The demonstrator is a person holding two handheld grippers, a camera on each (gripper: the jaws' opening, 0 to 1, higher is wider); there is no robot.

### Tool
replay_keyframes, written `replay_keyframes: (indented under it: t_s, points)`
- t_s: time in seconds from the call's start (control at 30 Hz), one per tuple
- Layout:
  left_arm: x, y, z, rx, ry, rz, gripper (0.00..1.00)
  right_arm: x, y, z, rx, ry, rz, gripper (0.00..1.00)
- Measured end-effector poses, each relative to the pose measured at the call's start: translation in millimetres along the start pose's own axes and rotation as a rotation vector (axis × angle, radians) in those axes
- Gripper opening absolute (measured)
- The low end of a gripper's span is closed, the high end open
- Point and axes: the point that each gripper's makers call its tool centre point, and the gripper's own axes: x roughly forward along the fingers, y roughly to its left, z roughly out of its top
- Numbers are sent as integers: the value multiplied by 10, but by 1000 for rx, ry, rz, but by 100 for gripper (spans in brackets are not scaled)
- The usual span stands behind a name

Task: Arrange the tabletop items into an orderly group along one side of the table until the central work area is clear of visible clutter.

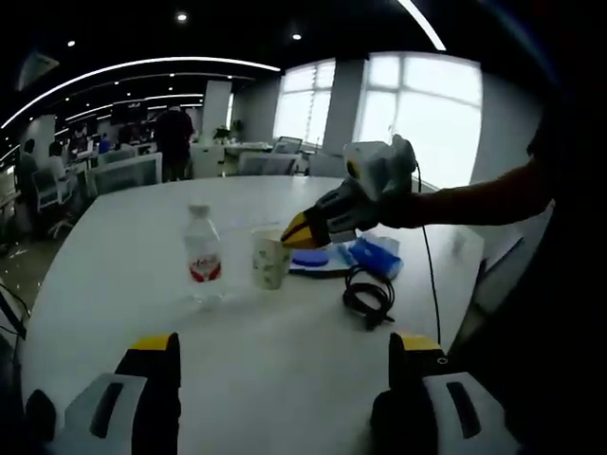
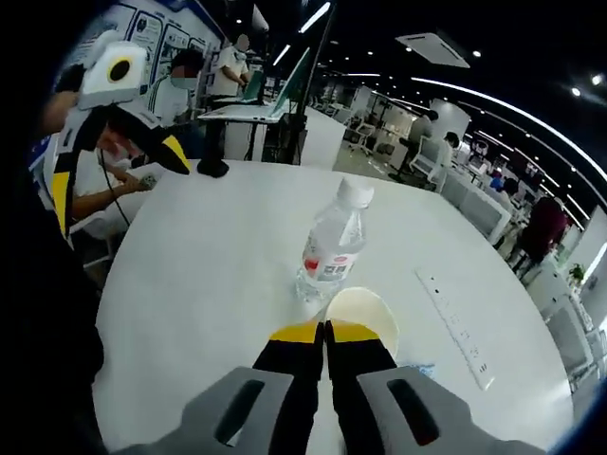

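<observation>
open office, white table, clutter bunched mid-surface.
right tongs, tips pressed together and holding nothing, sit at the paper cup rim, upright bottle just beyond; left tongs gape wide, empty, well back.

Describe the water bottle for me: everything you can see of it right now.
The water bottle is small, clear plastic, with a white cap and a red-and-white label around its middle. It stands upright on the white table, cap on. Beside it, with a small gap, stands the paper cup. In the right gripper view the bottle rises just beyond the cup, ahead of the right gripper, whose jaws are together. Nothing grips the bottle.
</observation>
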Motion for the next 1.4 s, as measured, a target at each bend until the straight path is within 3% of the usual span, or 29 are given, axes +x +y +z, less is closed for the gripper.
replay_keyframes:
  t_s: [0.33, 0.63, 1.07, 1.4]
  points:
    - [-12, 51, 11, -6, 3, 15, 89, 216, -13, 58, -103, -1, -6, 0]
    - [-2, 53, -23, -17, 14, 14, 88, 380, 1, 4, -225, 24, -33, 0]
    - [23, 62, -66, -23, 31, 7, 88, 483, 101, -16, -288, 40, -7, 0]
    - [42, 35, -83, -27, 40, 2, 88, 473, 78, -60, -245, 56, -10, 0]
